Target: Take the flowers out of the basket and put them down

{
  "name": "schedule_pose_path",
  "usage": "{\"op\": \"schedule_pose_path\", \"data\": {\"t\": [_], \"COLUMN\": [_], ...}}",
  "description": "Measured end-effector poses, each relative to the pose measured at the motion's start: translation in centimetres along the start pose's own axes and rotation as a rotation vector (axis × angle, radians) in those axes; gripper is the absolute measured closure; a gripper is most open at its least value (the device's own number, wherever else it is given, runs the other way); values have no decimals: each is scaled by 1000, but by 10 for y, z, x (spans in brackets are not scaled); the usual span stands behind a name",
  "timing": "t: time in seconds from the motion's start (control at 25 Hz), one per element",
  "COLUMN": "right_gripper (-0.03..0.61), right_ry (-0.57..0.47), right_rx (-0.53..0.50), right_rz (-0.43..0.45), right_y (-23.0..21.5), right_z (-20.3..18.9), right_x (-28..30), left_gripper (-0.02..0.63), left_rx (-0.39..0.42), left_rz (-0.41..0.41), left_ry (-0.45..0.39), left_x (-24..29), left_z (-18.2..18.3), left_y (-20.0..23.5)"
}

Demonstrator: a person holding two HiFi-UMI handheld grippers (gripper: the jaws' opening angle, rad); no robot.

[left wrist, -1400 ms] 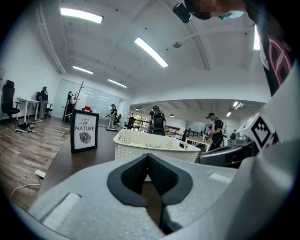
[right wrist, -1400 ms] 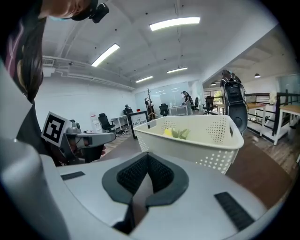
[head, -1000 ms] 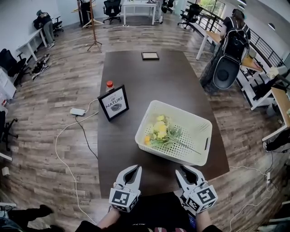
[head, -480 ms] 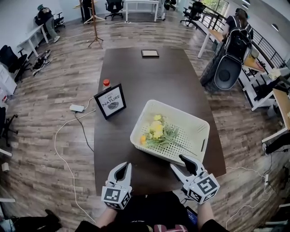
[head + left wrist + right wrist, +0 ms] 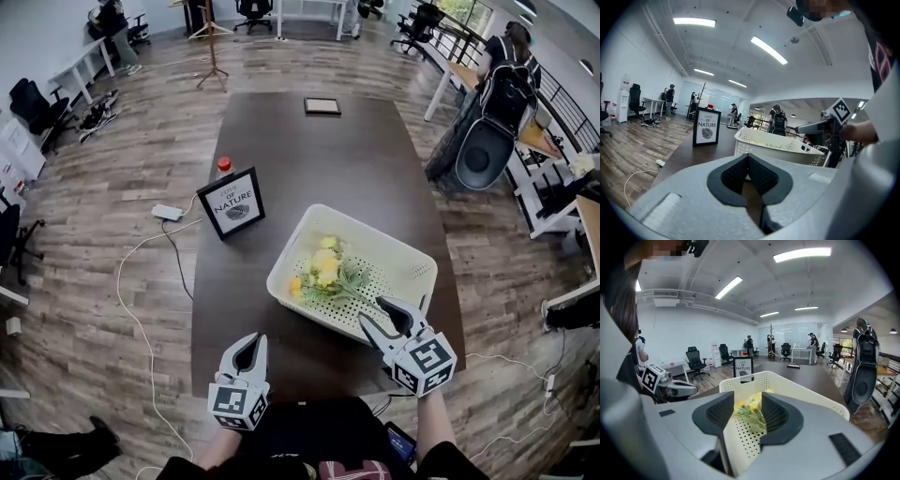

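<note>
A white perforated basket [image 5: 412, 265] sits on the dark table [image 5: 309, 159], and a bunch of yellow flowers [image 5: 323, 272] with green stems lies inside it. My right gripper [image 5: 382, 317] hovers over the basket's near rim and points at the stems. Its jaws stand apart and are closing, with nothing pressed between them. In the right gripper view the flowers [image 5: 751, 406] show beyond the gap between the pads [image 5: 774, 414]. My left gripper [image 5: 247, 345] rests low over the table's near edge, left of the basket, its jaws together and empty.
A framed "Nature" sign [image 5: 232, 203] stands left of the basket, with a red-capped bottle [image 5: 224, 166] behind it. A small picture frame [image 5: 322, 106] lies at the table's far end. A cable and adapter [image 5: 169, 213] lie on the floor at the left. A person with a backpack [image 5: 502, 103] stands at the far right.
My right gripper has moved forward from the table's edge to over the basket's near rim, and its jaws stand wider. The left gripper's jaws have drawn together.
</note>
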State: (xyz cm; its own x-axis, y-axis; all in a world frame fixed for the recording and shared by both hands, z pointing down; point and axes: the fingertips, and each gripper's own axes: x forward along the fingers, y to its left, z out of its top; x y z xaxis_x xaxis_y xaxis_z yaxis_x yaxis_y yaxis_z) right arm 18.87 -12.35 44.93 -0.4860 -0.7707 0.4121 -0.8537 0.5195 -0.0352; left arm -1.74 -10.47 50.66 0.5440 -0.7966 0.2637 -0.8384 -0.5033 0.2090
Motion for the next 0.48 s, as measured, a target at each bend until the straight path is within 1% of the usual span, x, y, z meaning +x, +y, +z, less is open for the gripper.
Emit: {"op": "schedule_pose_path", "data": {"t": [0.16,0.24,0.32,0.36,0.44,0.48], "right_gripper": [384,366,350,354,349,336], "right_ry": [29,95,190,231,282,301], "right_rx": [-24,-54,-71,-73,-96,-118], "right_rz": [21,56,97,117,140,140], "right_y": [-20,-24,-24,-23,-23,-25], "right_z": [2,-6,-20,-26,-34,-38], "right_x": [17,30,41,45,50,54], "left_gripper": [608,608,607,607,607,609], "left_rx": [-6,-15,-26,-27,-30,-34], "left_rz": [13,27,48,60,86,100], "left_ry": [10,11,13,14,12,9], "left_x": [5,8,11,11,11,11], "left_z": [-4,-6,-5,-4,-3,-2], "left_y": [-7,-5,-1,2,7,10]}}
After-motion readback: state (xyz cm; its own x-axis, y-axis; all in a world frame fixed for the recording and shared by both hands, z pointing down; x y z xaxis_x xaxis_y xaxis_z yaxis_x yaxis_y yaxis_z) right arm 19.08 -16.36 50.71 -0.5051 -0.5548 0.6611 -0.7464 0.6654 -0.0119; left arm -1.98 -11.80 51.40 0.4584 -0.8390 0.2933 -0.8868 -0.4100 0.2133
